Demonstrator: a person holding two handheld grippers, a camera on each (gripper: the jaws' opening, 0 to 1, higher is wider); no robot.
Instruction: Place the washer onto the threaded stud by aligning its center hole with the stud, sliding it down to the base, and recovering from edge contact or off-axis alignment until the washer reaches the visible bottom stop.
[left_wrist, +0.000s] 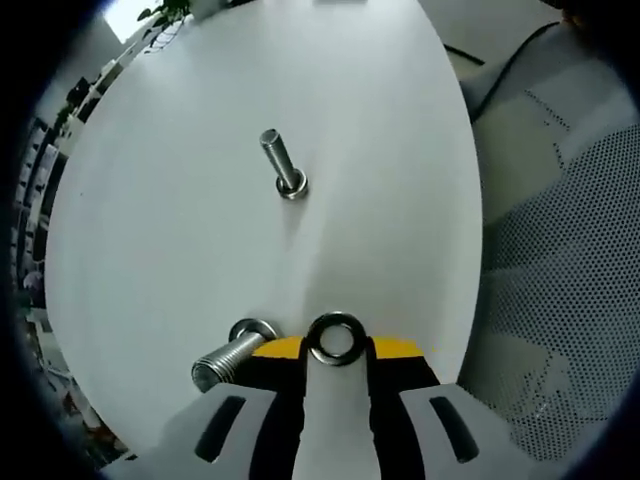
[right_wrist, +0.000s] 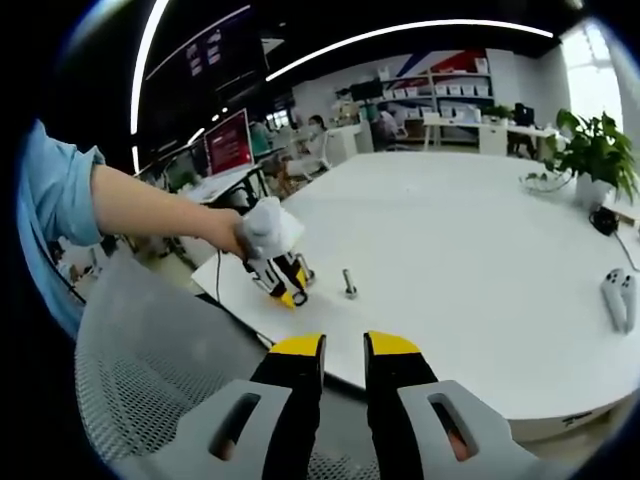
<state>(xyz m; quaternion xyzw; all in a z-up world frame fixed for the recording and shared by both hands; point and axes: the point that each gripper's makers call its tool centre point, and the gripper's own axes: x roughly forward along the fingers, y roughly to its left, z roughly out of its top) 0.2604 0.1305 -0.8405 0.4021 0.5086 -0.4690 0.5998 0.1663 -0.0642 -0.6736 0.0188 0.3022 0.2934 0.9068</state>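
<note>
The washer (left_wrist: 336, 340) is pinched edge-on at the tips of the left gripper (left_wrist: 337, 352), its round hole facing the camera, so these tongs are closed on its rim. It hangs just over the near edge of the white tabletop (left_wrist: 200, 230), not yet on any stud.

Just beside it, toward the same near edge, stands one threaded stud (left_wrist: 228, 358) on its wide base, its threaded tip leaning toward the lens in the left gripper view. A second stud (left_wrist: 281, 163) stands well apart, farther in toward the middle of the tabletop, also upright on its head. Which of the two is meant I cannot tell; the near one is the shorter reach.

To do this step well, the washer should first be turned flat, so its hole looks down the stud's axis rather than sideways. Then it should be brought over the tip, centred, and lowered gently. If the rim catches on the thread, a small lift and a re-centring is likely better than pressing harder. The grip should be let go only once the hole is clearly round the stud.

In the right gripper view, the right gripper (right_wrist: 343, 350) hovers off the table edge over a mesh chair (right_wrist: 150, 350), its jaws a little apart and holding nothing. A person's hand (right_wrist: 235, 232) carries the left gripper above the studs.
</note>
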